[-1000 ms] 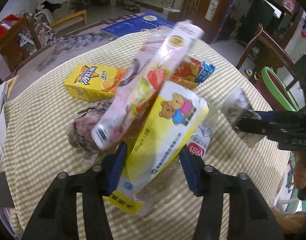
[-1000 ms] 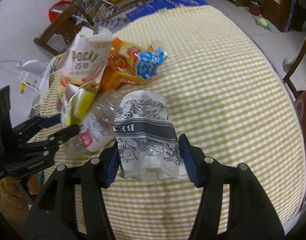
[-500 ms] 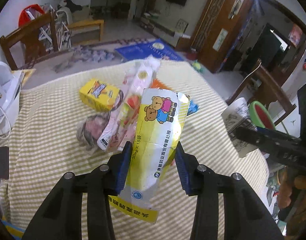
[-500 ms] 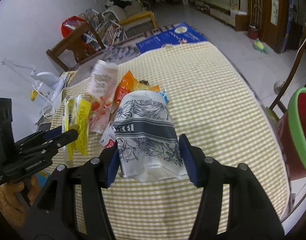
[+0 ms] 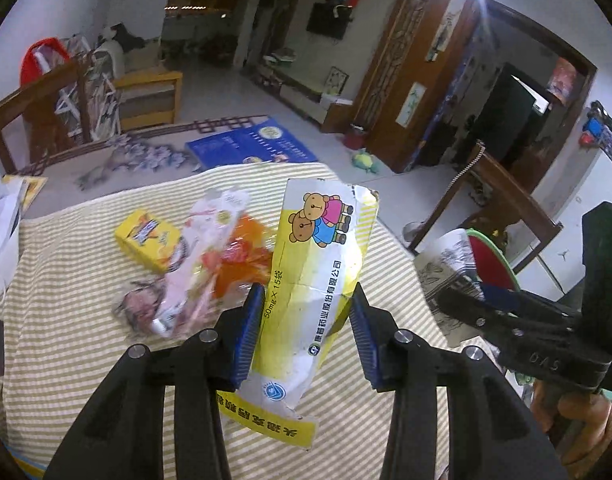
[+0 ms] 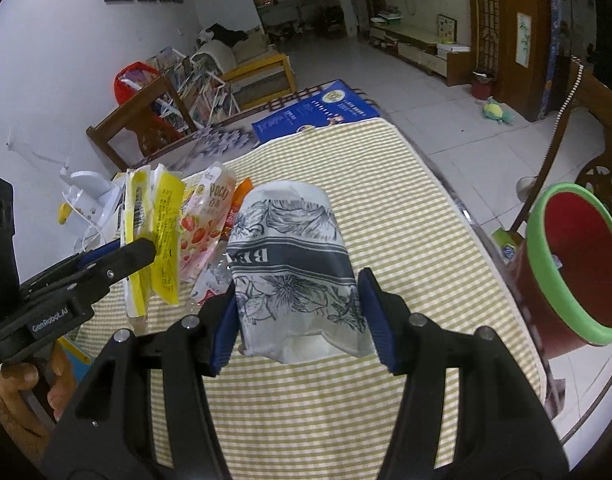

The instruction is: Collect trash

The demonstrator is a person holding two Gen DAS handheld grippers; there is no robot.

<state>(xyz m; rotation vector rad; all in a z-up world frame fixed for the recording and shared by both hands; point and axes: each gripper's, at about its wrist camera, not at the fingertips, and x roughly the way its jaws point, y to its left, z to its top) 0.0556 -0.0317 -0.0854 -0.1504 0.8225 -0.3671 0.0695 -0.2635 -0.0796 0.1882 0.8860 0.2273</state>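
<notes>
The left gripper clamps a yellow packet, the right gripper clamps a patterned paper cup, red bin at three o'clock.

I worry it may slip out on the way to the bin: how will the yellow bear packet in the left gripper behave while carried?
The yellow bear packet looks thin and creased, so probably light and floppy. Its torn top stands unsupported above the left gripper, so it may bend or flap. The glossy film could slide, though the ridged pads pinch it.
</notes>
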